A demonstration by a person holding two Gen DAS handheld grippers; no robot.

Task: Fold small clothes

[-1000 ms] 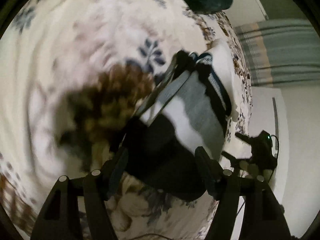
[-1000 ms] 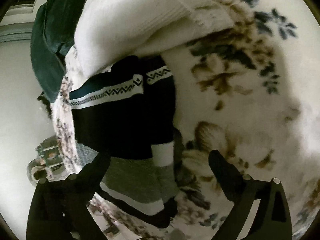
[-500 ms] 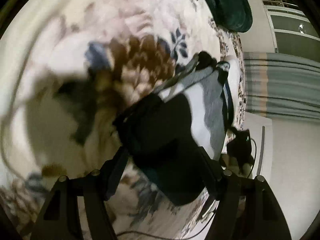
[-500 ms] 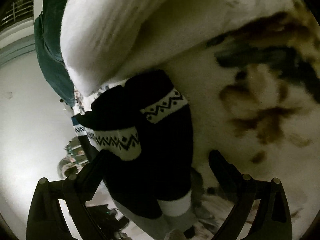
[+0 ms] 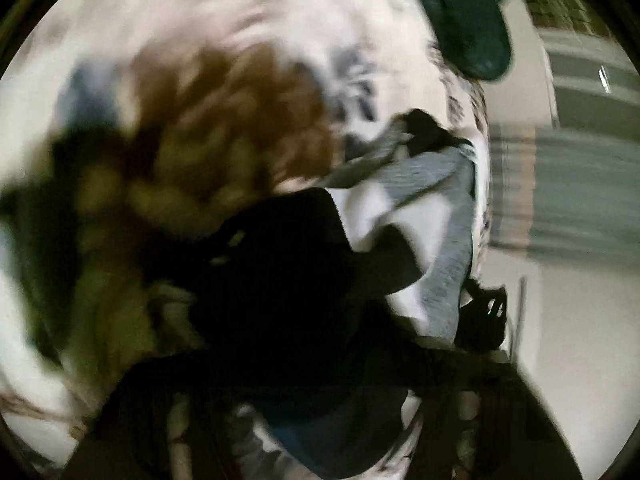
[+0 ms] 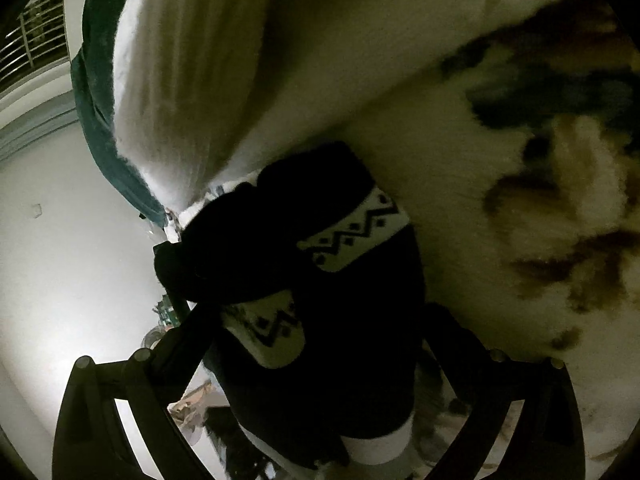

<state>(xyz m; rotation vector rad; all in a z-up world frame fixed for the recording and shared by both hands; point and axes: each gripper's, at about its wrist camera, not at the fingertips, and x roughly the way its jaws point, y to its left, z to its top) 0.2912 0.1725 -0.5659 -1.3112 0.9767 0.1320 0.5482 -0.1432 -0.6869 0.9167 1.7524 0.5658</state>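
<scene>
A small dark navy sweater [image 6: 328,292] with white zigzag bands, a white stripe and a grey hem lies on a floral bedspread [image 6: 540,208]. In the left wrist view its dark body [image 5: 288,280] and grey-and-white part [image 5: 440,248] fill the middle; the picture is blurred. My right gripper [image 6: 320,344] stands open, its fingers [image 6: 188,332] on either side of the sweater's folded patterned part. My left gripper [image 5: 312,360] is dark and blurred at the sweater's near edge; its jaws cannot be made out.
A white ribbed garment or pillow [image 6: 208,60] lies beyond the sweater, with a dark green cloth [image 6: 96,92] behind it, which also shows in the left wrist view [image 5: 464,28]. The bed edge runs beside the sweater, with a wall, curtain [image 5: 560,192] and small dark object [image 5: 484,312] past it.
Both grippers have moved in closer over the sweater. The sweater's patterned top part is now doubled over onto its body. The left view has swung and become blurred.
</scene>
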